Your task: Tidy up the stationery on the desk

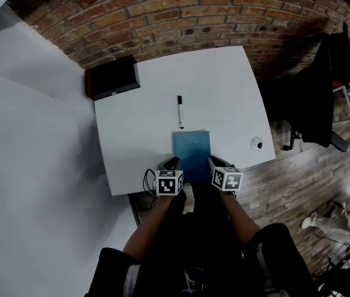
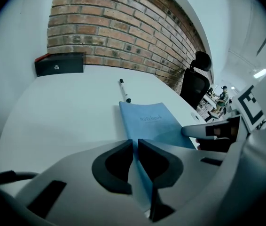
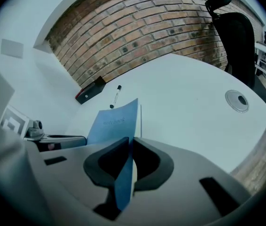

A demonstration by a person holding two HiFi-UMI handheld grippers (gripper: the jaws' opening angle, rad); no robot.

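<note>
Notebook step in hand. Thin blue softcover notebook (image 1: 192, 153) sits at near edge of white tabletop (image 1: 224, 91). Left tongs (image 2: 135, 145) clamped on its near left edge, right tongs (image 3: 129, 145) clamped on near right edge. White marker pen with black cap (image 1: 180, 111) lies just beyond, apart.

Next move, by my guess: carry notebook level, both grips matched, to its spot, perhaps by black box (image 1: 112, 77) at far corner.

Hard to tell: whether notebook rests on tabletop or hangs just clear. Near edge hidden behind tongs.

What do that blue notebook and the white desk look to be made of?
Blue notebook: probably paper pages under a matte card or soft plastic cover; it is thin, without glare. Desk: smooth white laminate or painted board, likely; even, seamless surface with a faint sheen.
</note>
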